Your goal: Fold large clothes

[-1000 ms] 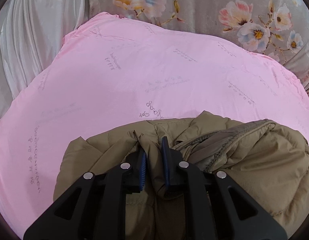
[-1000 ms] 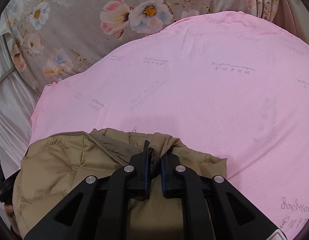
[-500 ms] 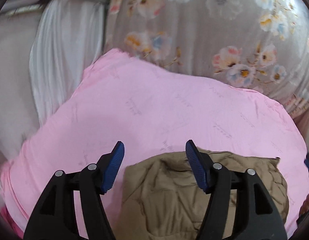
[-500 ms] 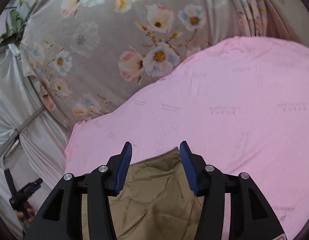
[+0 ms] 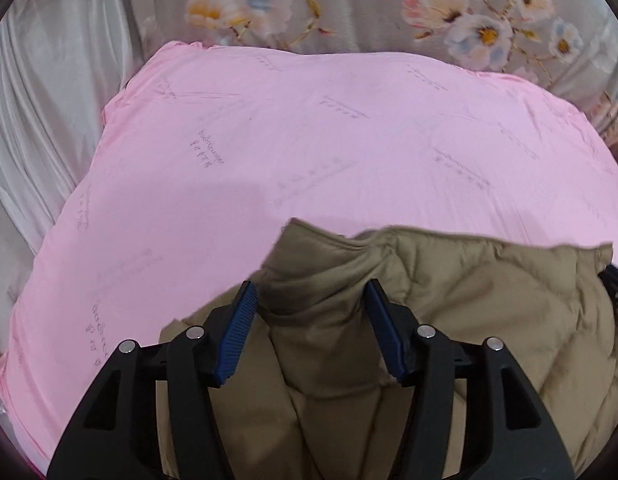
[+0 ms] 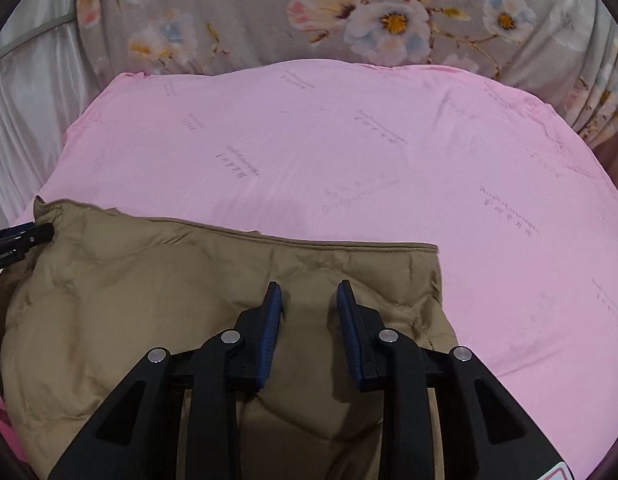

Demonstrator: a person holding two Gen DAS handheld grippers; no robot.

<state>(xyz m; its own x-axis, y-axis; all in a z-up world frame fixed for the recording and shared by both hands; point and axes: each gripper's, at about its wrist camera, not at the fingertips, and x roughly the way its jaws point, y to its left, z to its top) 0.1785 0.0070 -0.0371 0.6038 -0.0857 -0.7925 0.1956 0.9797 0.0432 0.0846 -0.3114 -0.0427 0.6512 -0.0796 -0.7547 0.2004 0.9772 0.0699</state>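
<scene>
A tan quilted puffer jacket point(image 5: 469, 312) lies folded on a pink sheet point(image 5: 309, 140). My left gripper point(image 5: 311, 300) is open, its blue pads either side of a raised fold of the jacket, not closed on it. My right gripper point(image 6: 309, 300) is open and hovers over the jacket point(image 6: 149, 288) near its right edge. The other gripper's tip shows at the jacket's far left in the right wrist view point(image 6: 17, 240) and at the right edge of the left wrist view point(image 5: 617, 284).
The pink sheet point(image 6: 349, 152) covers a bed. A grey floral curtain point(image 5: 369, 4) hangs behind it, with pale satin drapes point(image 5: 41, 120) at the left. The floral curtain also shows in the right wrist view point(image 6: 349, 12).
Both grippers let go of the jacket and opened, lifted away half a second ago, and have now come back down low over the folded jacket.
</scene>
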